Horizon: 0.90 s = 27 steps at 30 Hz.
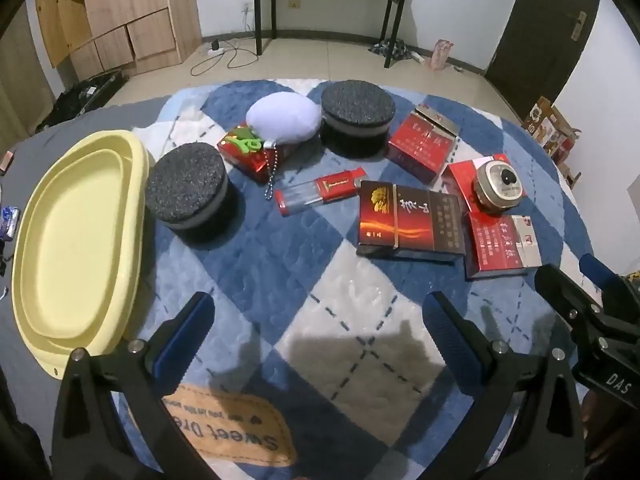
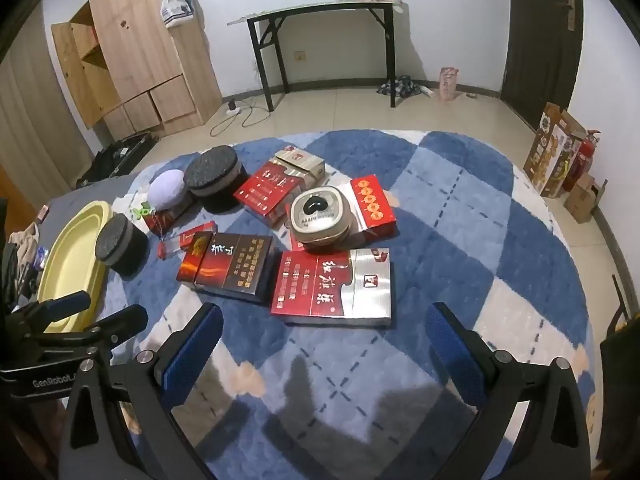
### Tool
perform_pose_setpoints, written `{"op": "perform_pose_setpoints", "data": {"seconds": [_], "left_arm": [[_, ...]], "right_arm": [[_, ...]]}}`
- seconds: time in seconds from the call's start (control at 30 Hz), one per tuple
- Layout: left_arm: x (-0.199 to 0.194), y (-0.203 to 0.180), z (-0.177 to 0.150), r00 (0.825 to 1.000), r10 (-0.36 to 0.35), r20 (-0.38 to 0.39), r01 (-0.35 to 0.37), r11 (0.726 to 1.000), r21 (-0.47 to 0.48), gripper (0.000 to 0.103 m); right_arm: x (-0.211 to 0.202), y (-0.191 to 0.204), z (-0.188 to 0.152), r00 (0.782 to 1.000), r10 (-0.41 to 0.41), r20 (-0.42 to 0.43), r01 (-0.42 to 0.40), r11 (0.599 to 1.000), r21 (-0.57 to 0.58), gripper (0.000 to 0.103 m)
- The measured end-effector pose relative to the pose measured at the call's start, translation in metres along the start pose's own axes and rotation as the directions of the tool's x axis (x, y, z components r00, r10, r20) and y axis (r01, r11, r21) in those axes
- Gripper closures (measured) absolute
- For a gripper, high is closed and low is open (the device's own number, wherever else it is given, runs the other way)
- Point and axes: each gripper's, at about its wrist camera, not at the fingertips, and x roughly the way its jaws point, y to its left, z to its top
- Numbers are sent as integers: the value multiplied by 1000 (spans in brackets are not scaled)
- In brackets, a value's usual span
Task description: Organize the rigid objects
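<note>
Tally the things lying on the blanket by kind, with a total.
Red flat boxes: 5
Black round sponge pads: 2
Slim red-capped case: 1
Round metal tin: 1
White plush keychain: 1
Yellow tray: 1
Total: 11

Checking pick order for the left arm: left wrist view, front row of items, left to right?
yellow tray → near black sponge puck → clear-and-red lighter → dark red cigarette pack → red-and-silver cigarette pack. Both the left gripper and the right gripper are open and hold nothing.
</note>
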Motion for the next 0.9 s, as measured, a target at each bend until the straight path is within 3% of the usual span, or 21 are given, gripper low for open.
{"op": "perform_pose_setpoints", "data": {"seconds": [0.2,0.57,0.9], "left_arm": [[1,-7,-6,1000,26,3,-26,999,32,0],[7,-7,-4,999,-25,-33,26,999,30,0],[7,-9,-7,999,11,-31,-9,999,42,0]], "right_arm": [[4,1,-1,1000,-4,11,4,1000,-10,0],[11,3,1,1000,-6,-18,6,1000,-11,0],[12,0,0,999,-2,-38,1,1000,-32,0]]}}
